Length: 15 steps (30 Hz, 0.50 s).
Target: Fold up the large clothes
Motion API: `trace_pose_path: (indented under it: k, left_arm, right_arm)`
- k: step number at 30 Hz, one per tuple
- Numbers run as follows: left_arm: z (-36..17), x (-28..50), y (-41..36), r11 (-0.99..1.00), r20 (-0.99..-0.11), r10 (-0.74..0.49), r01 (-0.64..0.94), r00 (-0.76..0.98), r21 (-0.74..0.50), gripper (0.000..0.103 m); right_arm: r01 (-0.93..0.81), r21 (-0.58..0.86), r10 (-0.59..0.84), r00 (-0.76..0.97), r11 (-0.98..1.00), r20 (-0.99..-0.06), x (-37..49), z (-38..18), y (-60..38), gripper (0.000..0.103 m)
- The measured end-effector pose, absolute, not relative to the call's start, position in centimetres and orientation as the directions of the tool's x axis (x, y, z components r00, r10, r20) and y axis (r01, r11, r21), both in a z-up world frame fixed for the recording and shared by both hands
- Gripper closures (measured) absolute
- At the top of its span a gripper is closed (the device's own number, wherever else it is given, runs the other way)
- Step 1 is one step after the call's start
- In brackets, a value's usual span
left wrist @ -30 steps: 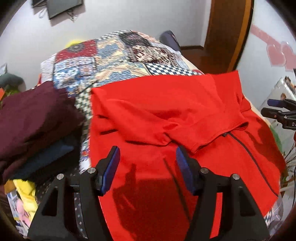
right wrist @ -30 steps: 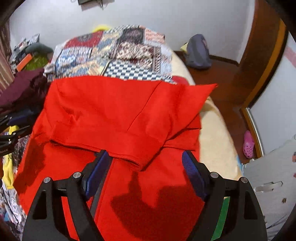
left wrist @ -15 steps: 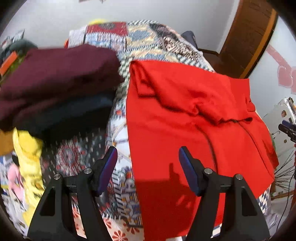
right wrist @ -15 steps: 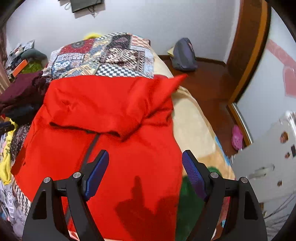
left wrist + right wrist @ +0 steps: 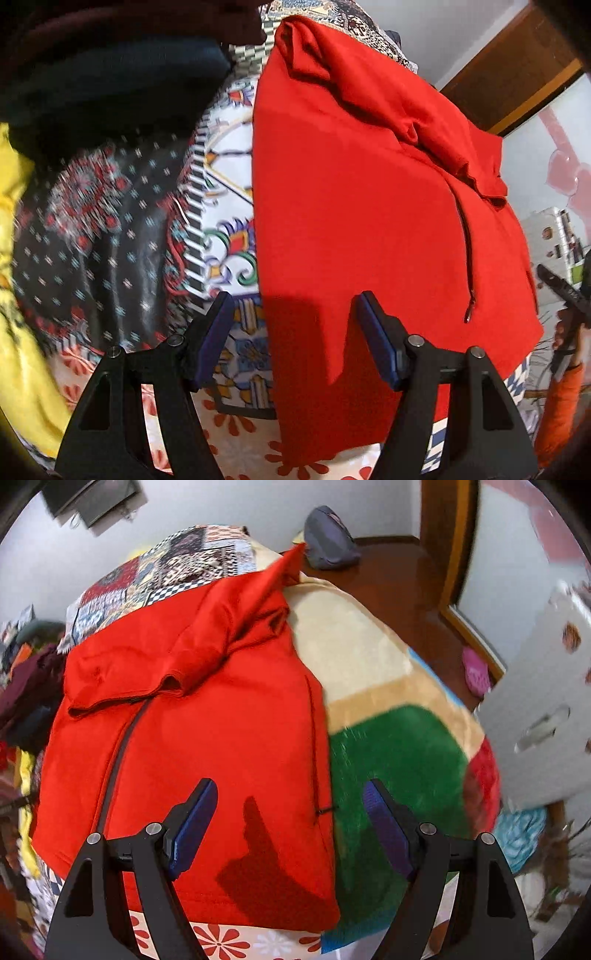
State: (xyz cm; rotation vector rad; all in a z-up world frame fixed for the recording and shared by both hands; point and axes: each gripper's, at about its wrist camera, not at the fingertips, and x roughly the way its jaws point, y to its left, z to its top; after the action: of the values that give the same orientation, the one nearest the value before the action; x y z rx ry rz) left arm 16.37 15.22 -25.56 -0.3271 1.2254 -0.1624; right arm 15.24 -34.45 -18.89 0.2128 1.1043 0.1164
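Observation:
A large red zip jacket (image 5: 362, 206) lies spread on the bed, its upper part and sleeves folded down over the body; it also shows in the right wrist view (image 5: 207, 731). My left gripper (image 5: 295, 332) is open and empty, hovering over the jacket's near left hem corner. My right gripper (image 5: 290, 819) is open and empty, hovering over the jacket's near right hem, beside its side seam. The jacket's dark zip (image 5: 118, 753) runs down the front.
A patterned bedspread (image 5: 229, 206) covers the bed. A pile of dark maroon and navy clothes (image 5: 110, 55) and a yellow garment (image 5: 14, 295) lie left of the jacket. A beige and green blanket (image 5: 388, 720) lies to the right. A grey bag (image 5: 328, 539) sits on the wooden floor.
Both grippers pulled back from the folded sleeves toward the near hem. The left one moved to the jacket's left corner, the right one to its right side. Both stayed open.

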Motion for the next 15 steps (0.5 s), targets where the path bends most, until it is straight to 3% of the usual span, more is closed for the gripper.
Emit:
trace_pose_path:
  k: [6, 9, 11, 14, 15]
  left_arm:
    - [-26.0, 15.2, 14.9, 0.908, -0.863, -0.366, -0.071, 0.348, -0.413, 0.035]
    - [-26.0, 14.7, 14.5, 0.901, -0.852, -0.384, -0.056, 0.355, -0.429, 0.035]
    - [-25.9, 14.5, 14.3, 0.9, -0.848, -0.392, -0.044, 0.357, -0.434, 0.036]
    - [-25.2, 14.4, 13.8, 0.902, -0.845, -0.391, -0.029, 0.365, -0.43, 0.059]
    - [-24.9, 14.4, 13.7, 0.902, -0.843, -0.393, -0.021, 0.367, -0.43, 0.076]
  right_arm:
    - [0.042, 0.311, 0.267, 0.409, 0.95, -0.872, 15.2, -20.8, -35.0, 0.026]
    - [0.011, 0.312, 0.286, 0.374, 0.95, -0.882, 15.4, -21.8, -34.2, 0.042]
    - [-0.004, 0.311, 0.289, 0.375, 0.951, -0.881, 15.5, -22.2, -33.7, 0.044]
    - [0.023, 0.362, 0.328, 0.376, 0.932, -0.867, 15.9, -22.3, -34.1, 0.067]
    - [0.028, 0.37, 0.332, 0.381, 0.929, -0.863, 15.9, -22.2, -34.2, 0.079]
